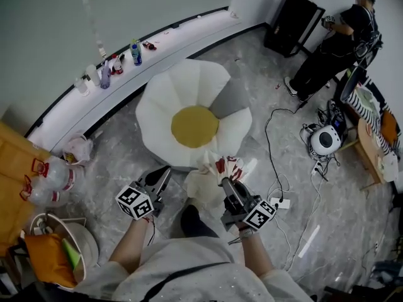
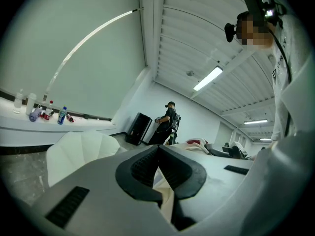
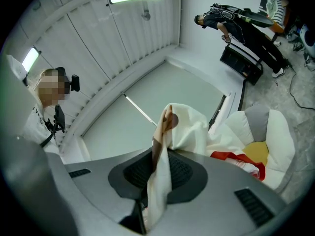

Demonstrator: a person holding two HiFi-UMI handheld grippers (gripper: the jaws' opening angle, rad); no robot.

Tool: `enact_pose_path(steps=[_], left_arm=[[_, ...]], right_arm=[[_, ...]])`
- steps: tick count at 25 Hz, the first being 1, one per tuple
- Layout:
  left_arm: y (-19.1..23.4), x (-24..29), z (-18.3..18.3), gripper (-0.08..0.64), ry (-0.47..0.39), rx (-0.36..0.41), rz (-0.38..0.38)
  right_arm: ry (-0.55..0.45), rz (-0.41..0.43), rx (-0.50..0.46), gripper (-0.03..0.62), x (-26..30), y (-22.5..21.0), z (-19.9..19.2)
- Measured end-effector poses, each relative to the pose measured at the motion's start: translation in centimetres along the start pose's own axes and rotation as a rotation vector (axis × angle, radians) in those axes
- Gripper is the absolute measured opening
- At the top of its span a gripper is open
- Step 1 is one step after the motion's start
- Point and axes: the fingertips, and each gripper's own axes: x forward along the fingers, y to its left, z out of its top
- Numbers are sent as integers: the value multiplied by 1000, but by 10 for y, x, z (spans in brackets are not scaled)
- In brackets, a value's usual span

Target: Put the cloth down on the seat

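The left tool (image 1: 165, 170) and the right tool (image 1: 225, 182) each pinch an edge of the white cloth with red print (image 1: 211, 166), bunched between them. It hangs at the near edge of the white flower-shaped seat with a yellow centre (image 1: 189, 90).

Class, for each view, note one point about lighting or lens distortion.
Head view: even, soft light, little shadow around the seat. Left gripper view: dark rounded corners, bright ceiling lamp. Right gripper view: strong fisheye bend; cloth sharp.

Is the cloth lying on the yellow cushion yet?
No, the yellow cushion is bare; the cloth hangs short of it.
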Motion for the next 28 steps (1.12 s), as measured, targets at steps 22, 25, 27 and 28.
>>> enact_pose_path(steps=[22,25,27,28], left_arm=[[98,120,8,14,-7,-25,90],[108,128,5,14,4,-21,100],[124,138,11,14,6,-26,94],[133,144,14,14,10,-33,90]], right_arm=[[49,15,46,72,87,-130,63],[45,22,54,74,97,-144,64],[44,21,60,72,116,-152,68],[46,17,64,72,127,-156,71]])
